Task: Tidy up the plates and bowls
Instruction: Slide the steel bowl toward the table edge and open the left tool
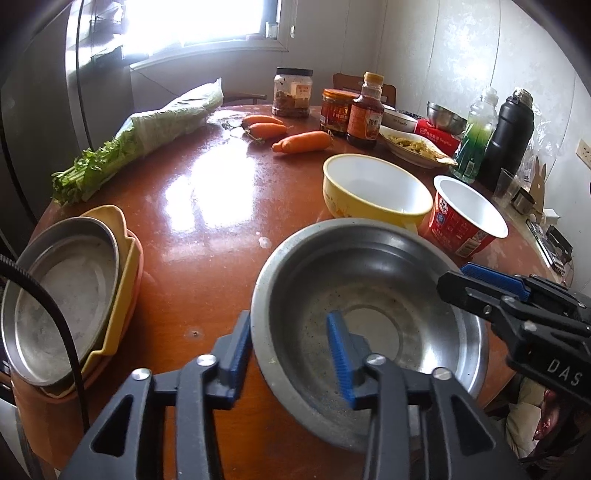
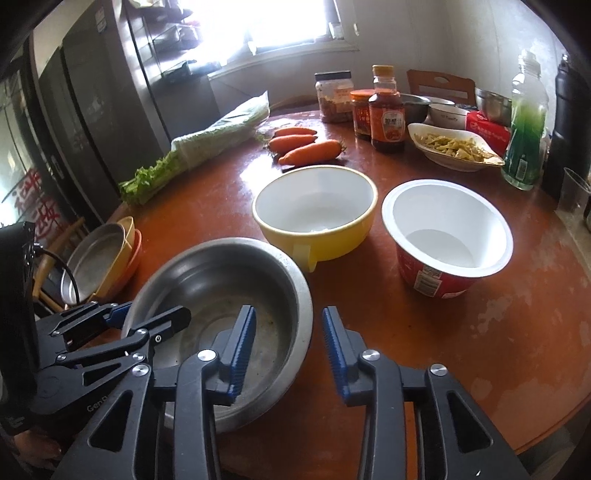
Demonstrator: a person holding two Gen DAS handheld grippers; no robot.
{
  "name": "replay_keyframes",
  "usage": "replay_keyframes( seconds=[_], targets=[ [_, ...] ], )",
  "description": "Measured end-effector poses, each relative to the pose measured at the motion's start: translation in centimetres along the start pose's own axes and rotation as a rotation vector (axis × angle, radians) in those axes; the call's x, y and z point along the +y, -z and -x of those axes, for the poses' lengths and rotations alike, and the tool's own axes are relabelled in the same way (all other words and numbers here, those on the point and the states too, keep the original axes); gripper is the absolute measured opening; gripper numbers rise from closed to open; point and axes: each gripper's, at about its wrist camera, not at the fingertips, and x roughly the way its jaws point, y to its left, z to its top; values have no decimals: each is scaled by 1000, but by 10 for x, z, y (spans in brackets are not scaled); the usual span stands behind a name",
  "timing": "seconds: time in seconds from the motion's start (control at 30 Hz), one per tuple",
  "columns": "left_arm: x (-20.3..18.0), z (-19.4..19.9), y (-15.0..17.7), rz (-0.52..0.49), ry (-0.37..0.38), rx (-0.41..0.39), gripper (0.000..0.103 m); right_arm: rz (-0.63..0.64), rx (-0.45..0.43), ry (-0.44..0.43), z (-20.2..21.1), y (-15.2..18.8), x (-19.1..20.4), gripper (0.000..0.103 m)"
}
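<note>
Round table (image 2: 480,332), steel bowl (image 2: 221,295) near-edge.

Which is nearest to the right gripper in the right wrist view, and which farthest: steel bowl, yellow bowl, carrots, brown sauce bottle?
From the right gripper:
1. Steel bowl, its right rim between the open fingers.
2. Yellow bowl, just beyond, mid-table.
3. Carrots, behind the yellow bowl.
4. Brown sauce bottle, far side, slightly right.

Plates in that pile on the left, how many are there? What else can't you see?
- Plate stack, left wrist view: the steel plate on top covers the ones below; count unclear.
- Jar labels, right wrist view: too small to read.
- Window, both views: glare hides outside.
- Steel bowl: near rim hidden behind the left gripper.
</note>
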Motion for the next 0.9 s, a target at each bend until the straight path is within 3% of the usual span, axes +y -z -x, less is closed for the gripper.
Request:
replay_keyframes(
  seconds=[0.27, 0.9],
  targets=[
    [0, 14, -6, 4, -34, -33, 52, -27, -36, -23, 14, -10, -5, 40],
    [-4, 46, -44, -33, -59, -80, 54, -78, -88, -13, 31, -41, -7, 41]
  ],
)
